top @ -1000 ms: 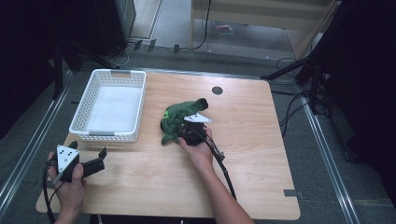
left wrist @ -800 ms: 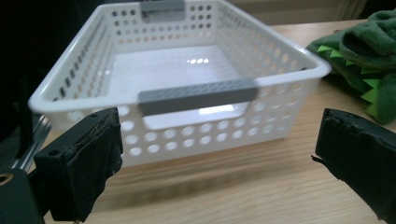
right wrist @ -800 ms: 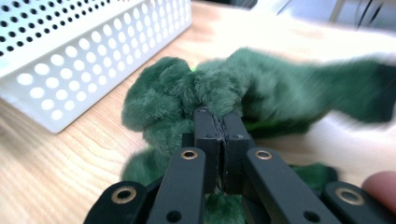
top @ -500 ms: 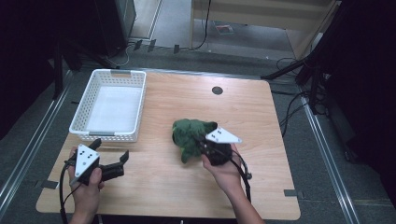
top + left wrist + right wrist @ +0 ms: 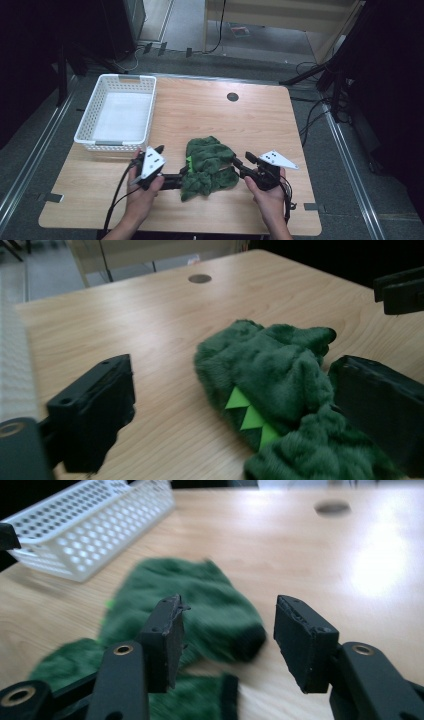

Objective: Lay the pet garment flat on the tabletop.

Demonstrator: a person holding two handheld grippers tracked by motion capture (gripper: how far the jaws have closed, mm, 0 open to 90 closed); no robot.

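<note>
Here the white basket (image 5: 118,114) sits at the table's (image 5: 210,107) far left edge, well left of the green plush toy (image 5: 208,167), with bare wood between them and more open wood beyond the toy toward the round hole (image 5: 232,96). The toy lies crumpled near the front edge, between the two tools. The left gripper (image 5: 172,181) reaches in from the toy's left with its jaws spread wide, one jaw against the toy's lower part. The right gripper (image 5: 239,166) sits just right of the toy, jaws parted and holding nothing. The left gripper view shows bright green felt spikes (image 5: 248,414) on the toy's side, barely a speck from above. The right gripper view shows the basket's perforated wall (image 5: 95,522) behind the toy. Around the table runs grey floor with cables (image 5: 310,112).
</note>
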